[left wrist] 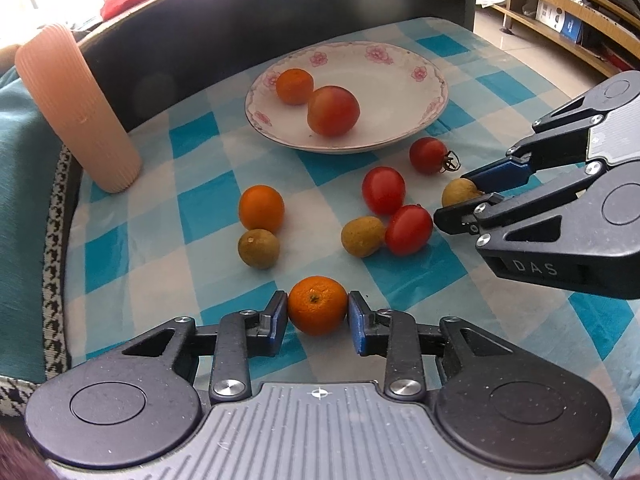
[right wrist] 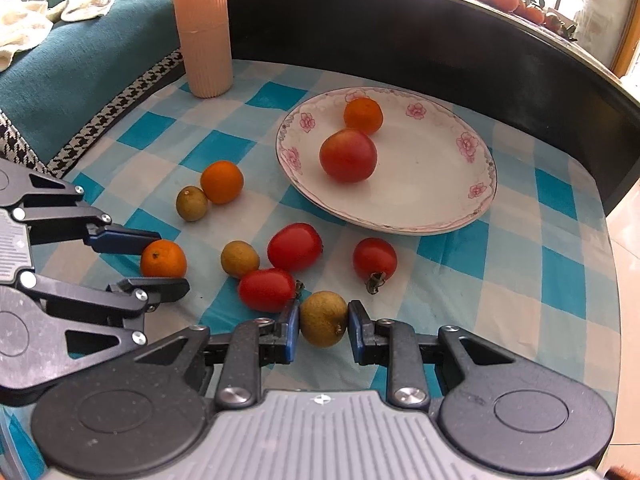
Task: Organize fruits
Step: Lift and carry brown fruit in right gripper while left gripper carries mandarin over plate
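The left hand-held gripper (left wrist: 318, 312) bracketed a small mandarin (left wrist: 317, 305) on the tabletop (left wrist: 500, 92), its blue pads at the fruit's two sides; the left pad looked to be touching, while on the right it could not be told whether the pad was pressing or just beside the peel. The mandarin looked still seated on the checked cloth (left wrist: 200, 200), so this read as a grasp being closed rather than a lift. The right hand-held gripper (right wrist: 323, 322) straddled a brownish longan (right wrist: 323, 319) the same way, a sliver of gap showing on the right side, so it was closing on the fruit but not clearly clamped.

Both tools came in low and level, likely so the pads met each round fruit at its widest part and it would not squirt out.

The floral plate (left wrist: 400, 136) sat farther back and already held a mandarin and a larger reddish tomato (left wrist: 333, 111), which suggested it was the collecting place. Three cherry tomatoes, two more longans and another mandarin (left wrist: 261, 208) lay loose between the plate and the grippers. A ribbed peach cup (left wrist: 76, 108) stood well off to the left, out of the path to the plate
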The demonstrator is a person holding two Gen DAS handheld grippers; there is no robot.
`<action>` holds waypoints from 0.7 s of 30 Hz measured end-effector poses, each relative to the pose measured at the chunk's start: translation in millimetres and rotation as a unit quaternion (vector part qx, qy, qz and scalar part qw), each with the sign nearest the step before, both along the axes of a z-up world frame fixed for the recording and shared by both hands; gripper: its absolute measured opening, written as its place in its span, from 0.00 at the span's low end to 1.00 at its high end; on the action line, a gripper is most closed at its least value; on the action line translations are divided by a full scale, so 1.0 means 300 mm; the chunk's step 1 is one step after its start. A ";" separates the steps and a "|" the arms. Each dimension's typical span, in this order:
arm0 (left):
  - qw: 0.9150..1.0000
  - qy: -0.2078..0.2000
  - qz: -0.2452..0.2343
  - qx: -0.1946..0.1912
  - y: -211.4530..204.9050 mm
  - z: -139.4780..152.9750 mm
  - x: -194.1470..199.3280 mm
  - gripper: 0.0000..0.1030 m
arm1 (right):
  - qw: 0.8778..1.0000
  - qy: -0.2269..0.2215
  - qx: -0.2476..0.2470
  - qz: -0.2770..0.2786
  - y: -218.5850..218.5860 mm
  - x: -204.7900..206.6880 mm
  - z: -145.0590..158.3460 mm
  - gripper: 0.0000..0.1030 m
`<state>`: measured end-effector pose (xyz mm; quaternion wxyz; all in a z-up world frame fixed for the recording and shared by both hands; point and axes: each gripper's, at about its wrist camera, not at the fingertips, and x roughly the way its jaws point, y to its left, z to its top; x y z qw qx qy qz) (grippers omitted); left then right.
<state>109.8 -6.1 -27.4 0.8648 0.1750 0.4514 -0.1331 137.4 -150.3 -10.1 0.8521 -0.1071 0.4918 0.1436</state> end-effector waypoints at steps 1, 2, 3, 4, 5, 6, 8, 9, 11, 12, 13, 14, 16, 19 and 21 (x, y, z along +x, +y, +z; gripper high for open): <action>1.000 0.001 0.000 0.000 0.000 0.001 0.000 0.39 | 1.000 -0.001 -0.001 0.000 -0.001 -0.002 0.001 0.41; 1.000 0.001 -0.001 0.000 -0.001 0.001 0.000 0.39 | 1.000 -0.002 -0.002 0.000 -0.002 -0.003 0.002 0.41; 1.000 0.002 -0.002 0.002 -0.002 0.001 -0.001 0.39 | 1.000 -0.003 -0.002 0.000 -0.002 -0.004 0.003 0.41; 1.000 0.002 -0.004 0.003 -0.004 0.000 -0.001 0.39 | 1.000 -0.003 -0.002 0.001 -0.002 -0.004 0.005 0.41; 1.000 0.003 -0.005 0.004 -0.006 -0.002 0.000 0.39 | 1.000 -0.004 -0.003 0.001 0.000 -0.004 0.006 0.41; 1.000 0.004 -0.007 0.005 -0.009 -0.002 0.000 0.39 | 1.000 -0.006 -0.003 0.002 0.003 -0.002 0.008 0.41; 1.000 0.002 -0.010 0.006 -0.013 0.002 -0.002 0.39 | 1.000 -0.008 -0.002 0.004 0.008 -0.002 0.013 0.41; 1.000 0.001 -0.010 0.005 -0.015 0.006 -0.003 0.39 | 1.000 -0.009 -0.001 0.005 0.011 -0.003 0.017 0.41; 1.000 -0.002 -0.011 0.004 -0.017 0.015 -0.002 0.39 | 1.000 -0.012 -0.001 0.007 0.015 -0.003 0.024 0.41; 1.000 -0.004 -0.011 0.005 -0.018 0.018 -0.001 0.39 | 1.000 -0.014 -0.002 0.007 0.017 -0.003 0.028 0.41; 1.000 -0.006 -0.011 0.007 -0.020 0.023 0.001 0.39 | 1.000 -0.016 -0.002 0.008 0.019 -0.003 0.032 0.41; 1.000 -0.008 -0.011 0.008 -0.021 0.026 0.001 0.39 | 1.000 -0.019 -0.003 0.008 0.021 -0.003 0.035 0.41; 1.000 -0.010 -0.011 0.010 -0.026 0.032 0.001 0.39 | 1.000 -0.023 -0.005 0.009 0.025 -0.003 0.043 0.41; 1.000 -0.015 -0.012 0.012 -0.036 0.045 0.003 0.39 | 0.999 -0.030 -0.007 0.010 0.027 -0.001 0.056 0.41; 1.000 -0.019 -0.012 0.012 -0.040 0.056 0.007 0.39 | 0.999 -0.034 -0.007 0.009 0.026 0.003 0.065 0.41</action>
